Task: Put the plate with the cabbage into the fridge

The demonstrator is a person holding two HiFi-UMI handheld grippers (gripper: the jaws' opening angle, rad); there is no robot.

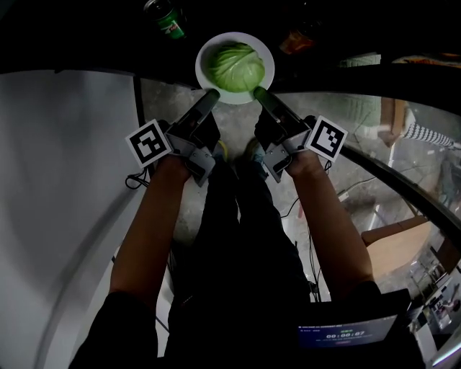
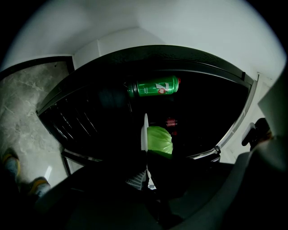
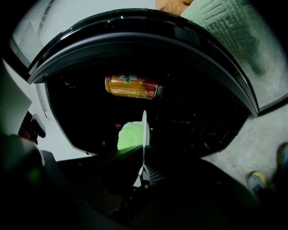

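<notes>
Plate (image 1: pixel 204 58) with cabbage (image 1: pixel 236 65) held in dark fridge (image 2: pixel 90 117) opening, between green can (image 1: pixel 164 18) and orange can (image 1: pixel 297 39); left gripper (image 1: pixel 210 96) and right gripper (image 1: pixel 259 94) fingers both clamped on its near rim, one each side

A round white plate (image 1: pixel 202 68) is sitting level at 12 o'clock in the head view. It is carrying a pale green cabbage (image 1: pixel 236 66) on its middle, at the mouth of the dark, open fridge (image 2: pixel 81 117).
</notes>
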